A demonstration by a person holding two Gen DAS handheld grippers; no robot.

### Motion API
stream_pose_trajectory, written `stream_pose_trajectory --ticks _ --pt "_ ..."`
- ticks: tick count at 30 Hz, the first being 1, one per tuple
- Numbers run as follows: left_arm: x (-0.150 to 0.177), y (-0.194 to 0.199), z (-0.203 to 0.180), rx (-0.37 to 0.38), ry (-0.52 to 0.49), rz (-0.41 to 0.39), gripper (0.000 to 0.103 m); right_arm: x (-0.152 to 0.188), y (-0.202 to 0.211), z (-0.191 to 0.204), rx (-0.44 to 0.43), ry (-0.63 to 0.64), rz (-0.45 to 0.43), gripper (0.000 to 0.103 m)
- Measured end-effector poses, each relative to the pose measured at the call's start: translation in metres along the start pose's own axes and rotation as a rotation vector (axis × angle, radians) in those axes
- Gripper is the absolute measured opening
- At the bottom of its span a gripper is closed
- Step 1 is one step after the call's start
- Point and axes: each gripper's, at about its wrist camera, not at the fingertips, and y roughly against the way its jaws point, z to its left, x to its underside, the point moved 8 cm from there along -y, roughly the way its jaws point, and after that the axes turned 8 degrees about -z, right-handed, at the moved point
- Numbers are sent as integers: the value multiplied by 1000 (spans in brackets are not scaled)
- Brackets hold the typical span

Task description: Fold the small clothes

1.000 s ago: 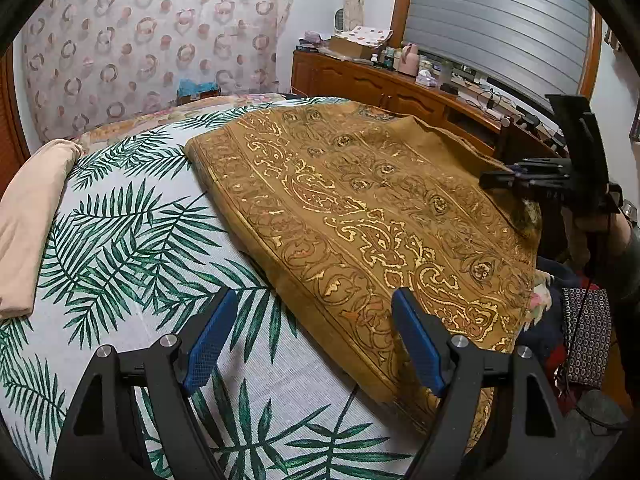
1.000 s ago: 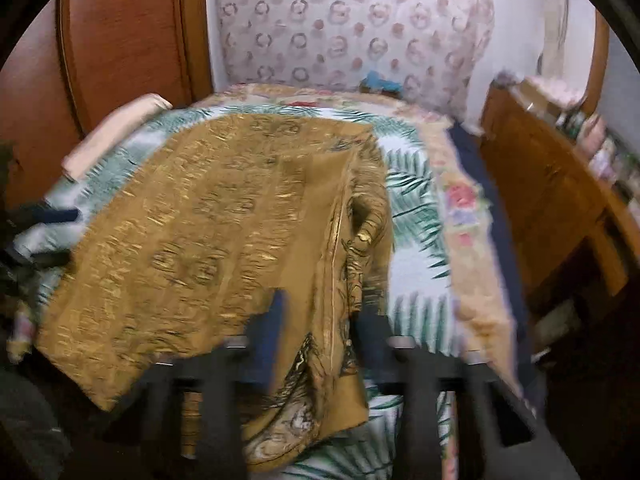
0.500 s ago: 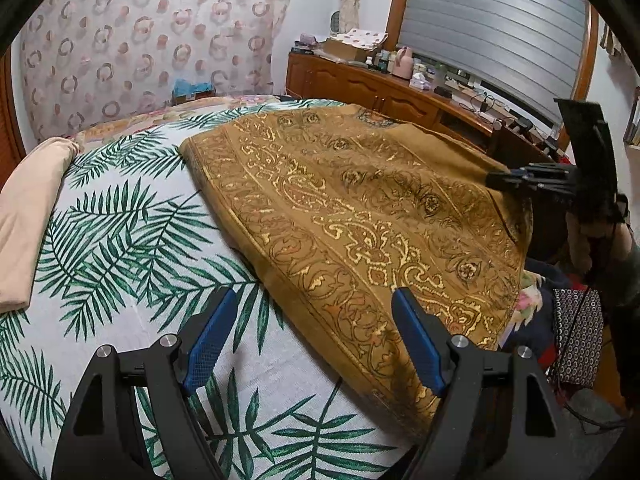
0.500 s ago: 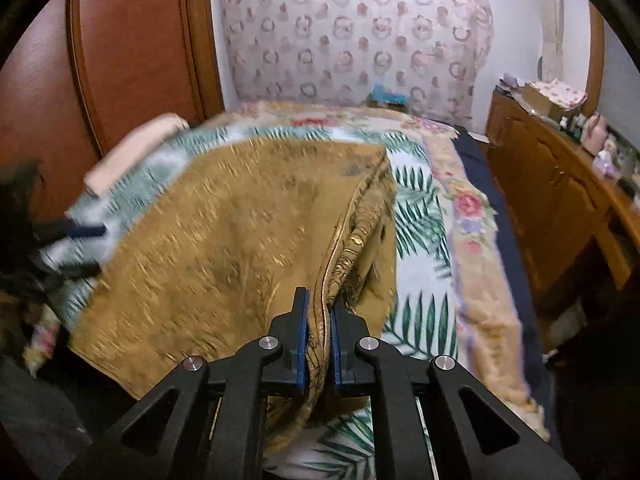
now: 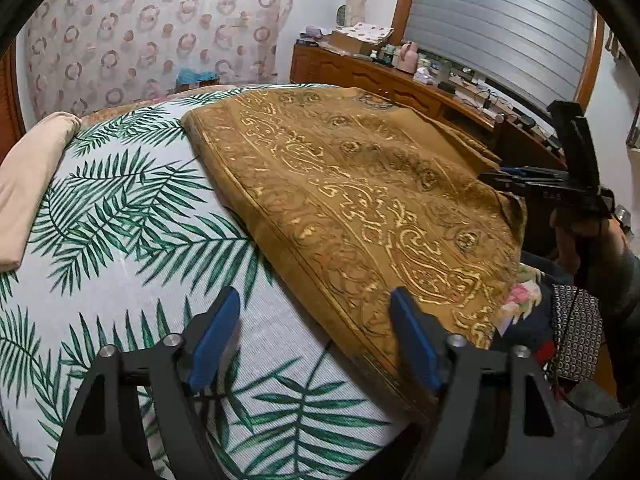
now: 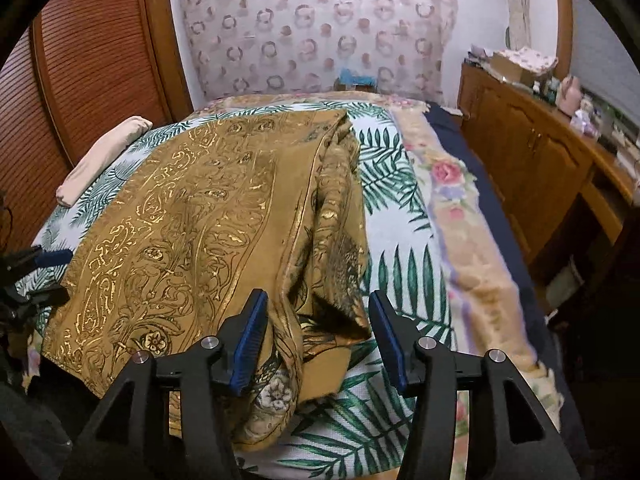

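A mustard-gold patterned cloth [image 5: 360, 200] lies spread on the palm-leaf bedsheet [image 5: 120, 220]; it also shows in the right wrist view [image 6: 192, 232], with a bunched fold along its right edge [image 6: 332, 220]. My left gripper [image 5: 316, 340] is open and empty, above the sheet at the cloth's near edge. My right gripper [image 6: 316, 340] is open, its jaws on either side of the bunched near corner without holding it. The right gripper also shows in the left wrist view [image 5: 532, 182] at the cloth's far right edge.
A beige folded item [image 5: 28, 184] lies at the bed's left side. A wooden dresser [image 6: 540, 152] with clutter runs along the right wall. A floral blanket [image 6: 460, 220] edges the bed. Dark clothes [image 5: 568, 328] are piled by the bed's corner.
My right gripper was shut on the cloth's edge half a second ago and has opened, letting the cloth drop onto the bed. The left gripper stayed open and shifted slightly.
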Motion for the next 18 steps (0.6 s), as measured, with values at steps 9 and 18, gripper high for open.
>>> stream_pose_trajectory --ticks 9,18 --pt "14 5 -16 62 12 32 46 7 -4 -4 -35 -25 11 55" --pt "22 9 -27 74 4 37 41 13 -3 -1 -50 -53 25 55"
